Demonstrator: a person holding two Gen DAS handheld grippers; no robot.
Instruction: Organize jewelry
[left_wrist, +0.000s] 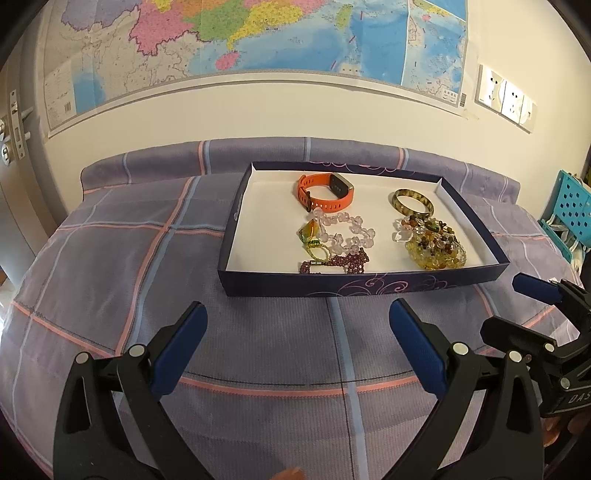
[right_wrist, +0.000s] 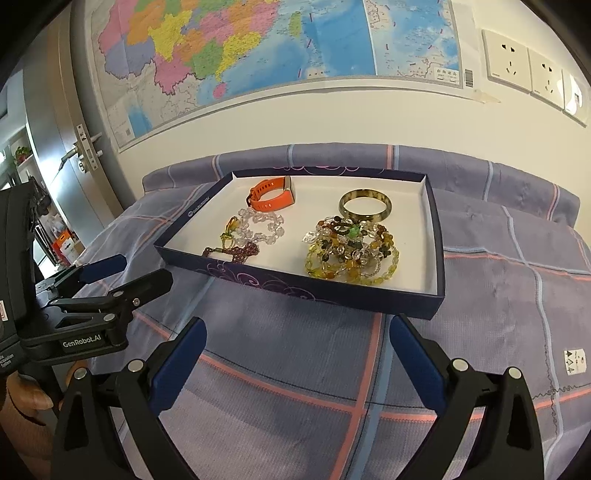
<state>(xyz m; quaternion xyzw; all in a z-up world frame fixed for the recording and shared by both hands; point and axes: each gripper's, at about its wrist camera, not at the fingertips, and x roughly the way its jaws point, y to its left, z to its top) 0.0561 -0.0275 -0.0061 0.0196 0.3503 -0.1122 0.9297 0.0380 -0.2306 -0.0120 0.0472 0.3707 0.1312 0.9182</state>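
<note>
Both the left gripper (left_wrist: 297, 325) and the right gripper (right_wrist: 297, 341) are spread wide and hold nothing, and the beaded bracelets (right_wrist: 351, 251) piled near the front edge of the tray (right_wrist: 437, 236) can tangle and come up together.

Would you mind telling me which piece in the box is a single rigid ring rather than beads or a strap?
The mottled brown bangle at the back right of the box; the others are bead strands or a strapped watch.

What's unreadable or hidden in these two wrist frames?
- Dark red bead strand: its near part is hidden behind the tray's front wall in the left wrist view.
- Mixed bead pile: tangled, so the strand count can't be made out in either view.
- Tray logo: print too small to read, right wrist view.
- Right gripper: cut off by the frame edge in the left wrist view.
</note>
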